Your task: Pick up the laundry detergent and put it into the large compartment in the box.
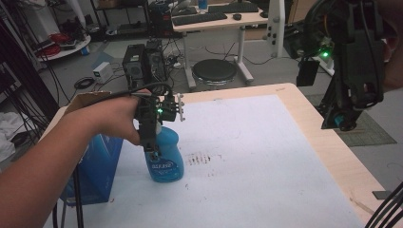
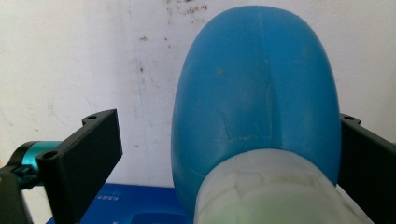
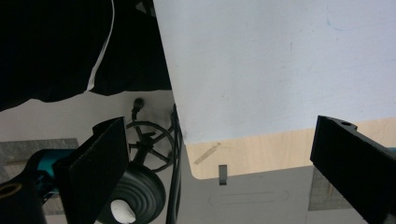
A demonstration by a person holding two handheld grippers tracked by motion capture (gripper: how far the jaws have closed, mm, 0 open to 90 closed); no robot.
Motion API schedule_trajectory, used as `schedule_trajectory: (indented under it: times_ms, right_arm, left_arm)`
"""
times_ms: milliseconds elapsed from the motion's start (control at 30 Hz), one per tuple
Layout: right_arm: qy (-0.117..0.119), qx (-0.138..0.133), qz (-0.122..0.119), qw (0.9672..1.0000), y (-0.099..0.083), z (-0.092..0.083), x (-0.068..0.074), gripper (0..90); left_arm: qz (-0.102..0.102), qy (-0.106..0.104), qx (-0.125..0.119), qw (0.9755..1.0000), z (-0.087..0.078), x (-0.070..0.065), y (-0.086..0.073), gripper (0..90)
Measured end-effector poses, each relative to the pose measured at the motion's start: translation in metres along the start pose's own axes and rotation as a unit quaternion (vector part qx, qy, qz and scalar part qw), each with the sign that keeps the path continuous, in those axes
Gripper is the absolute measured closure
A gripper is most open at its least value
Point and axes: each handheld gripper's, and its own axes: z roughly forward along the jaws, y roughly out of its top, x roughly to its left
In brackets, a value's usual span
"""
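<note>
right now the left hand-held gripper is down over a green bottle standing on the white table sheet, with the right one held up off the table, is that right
Not quite: the bottle is blue, not green, as the high view and the left gripper view show. The rest holds: the left hand-held gripper is down over it on the white table sheet, and the right hand-held gripper is held up off the table.

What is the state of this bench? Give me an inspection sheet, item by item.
Surface: white sheet on a wooden table; dark marks mid-sheet.
Job's things: blue bottle, upright.
Clutter: blue box at the left edge.
Grippers: left hand-held gripper open, jaws straddling the bottle from above; right hand-held gripper open, holding nothing, raised at the right.
Cables: black cable on the left gripper; more cables at the near right corner.
Surroundings: stool, computer tower, desk with keyboard.
</note>
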Motion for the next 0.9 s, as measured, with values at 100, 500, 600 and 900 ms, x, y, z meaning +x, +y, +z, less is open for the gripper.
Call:
schedule_trajectory:
  times_ms: [100,500,600,900]
  right_arm:
    - [0.000,0.000,0.003,1.0000,-0.0009,0.0003,0.0004,3.7]
    - [-0.003,-0.001,-0.001,1.0000,0.0011,0.0013,0.0002,3.8]
    - [-0.003,0.000,0.000,1.0000,0.0014,0.0015,0.0005,3.7]
    - [-0.003,0.000,-0.005,1.0000,0.0017,0.0016,0.0006,3.7]
  left_arm:
    - [0.003,-0.001,0.003,1.0000,0.0005,-0.0009,0.0007,2.5]
    - [0.010,0.009,0.012,0.9998,0.0017,-0.0035,0.0027,11.9]
    - [0.015,0.013,0.014,0.9997,0.0019,-0.0043,0.0031,12.9]
    - [0.014,0.005,0.012,0.9998,0.0011,-0.0051,0.0031,20.0]
